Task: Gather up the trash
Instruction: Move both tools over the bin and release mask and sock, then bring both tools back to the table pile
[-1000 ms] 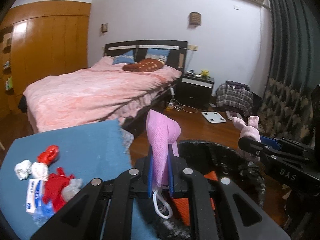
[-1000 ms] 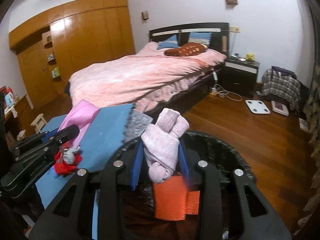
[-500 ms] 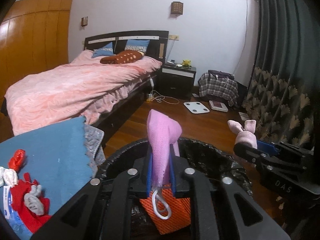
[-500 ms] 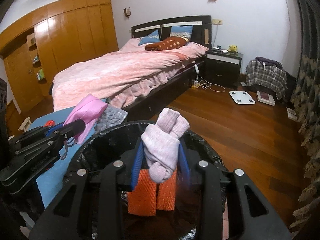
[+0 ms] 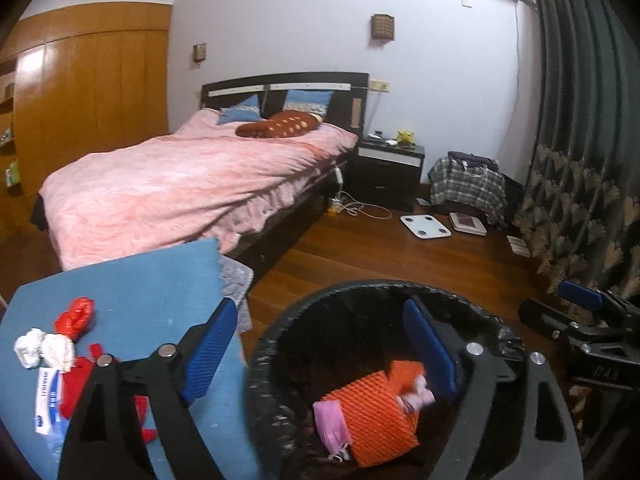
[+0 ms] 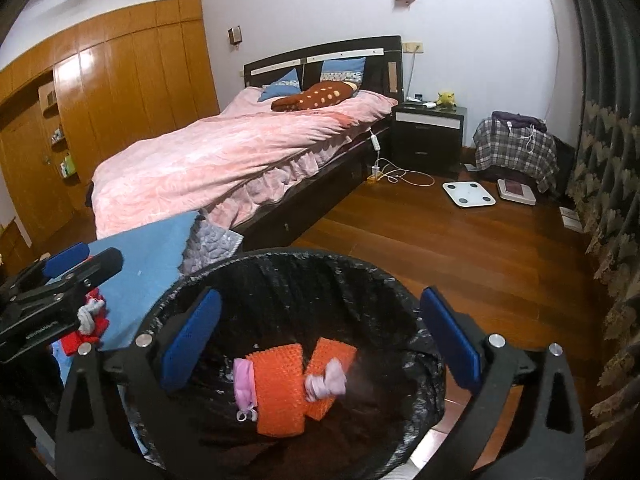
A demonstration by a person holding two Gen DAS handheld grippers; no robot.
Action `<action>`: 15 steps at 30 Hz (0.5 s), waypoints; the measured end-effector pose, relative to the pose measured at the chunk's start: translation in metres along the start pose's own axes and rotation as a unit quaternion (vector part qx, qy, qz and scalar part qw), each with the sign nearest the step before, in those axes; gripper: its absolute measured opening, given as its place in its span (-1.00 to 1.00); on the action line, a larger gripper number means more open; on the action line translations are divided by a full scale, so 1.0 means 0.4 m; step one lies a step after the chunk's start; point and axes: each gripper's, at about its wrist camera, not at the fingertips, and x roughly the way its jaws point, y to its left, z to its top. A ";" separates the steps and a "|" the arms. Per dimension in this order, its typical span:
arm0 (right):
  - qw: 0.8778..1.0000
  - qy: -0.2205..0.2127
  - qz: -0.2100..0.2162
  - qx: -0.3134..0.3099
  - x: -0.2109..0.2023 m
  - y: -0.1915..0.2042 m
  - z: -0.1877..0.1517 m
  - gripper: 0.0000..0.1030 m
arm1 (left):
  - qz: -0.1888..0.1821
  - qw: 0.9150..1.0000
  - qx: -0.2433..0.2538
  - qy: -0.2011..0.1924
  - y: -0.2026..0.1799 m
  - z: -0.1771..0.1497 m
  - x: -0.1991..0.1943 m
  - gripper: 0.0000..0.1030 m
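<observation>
You had a table under a blue cloth (image 5: 132, 280) at your left, with a grey quilted layer (image 6: 208, 246) showing at its near corner. On the cloth lay red scraps (image 5: 78, 314), two white crumpled wads (image 5: 42, 348) and a white-and-blue packet (image 5: 46, 400), all bunched together. Beside the table, on the wooden floor (image 6: 460, 256), stood a black-lined bin (image 6: 280, 264). A white scale (image 6: 468, 194) lay farther off on that floor.

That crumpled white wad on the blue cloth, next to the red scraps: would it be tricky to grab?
Probably easy. The white wad looks like crushed tissue, so likely very light and squashy. Its lumpy shape suggests it won't roll. It touches the red scraps, so a neighbour might get dragged along.
</observation>
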 end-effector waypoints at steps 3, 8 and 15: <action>1.000 -0.002 0.010 -0.005 -0.004 0.031 0.006 0.89 | 0.017 1.000 -0.008 -0.008 0.039 0.001 -0.032 0.72; 0.999 0.001 0.040 -0.021 0.002 0.115 0.008 0.89 | 0.043 0.999 -0.022 -0.015 0.107 -0.011 -0.084 0.73; 0.995 0.006 0.086 -0.053 0.021 0.259 0.013 0.89 | 0.092 0.995 -0.037 -0.020 0.214 -0.046 -0.148 0.73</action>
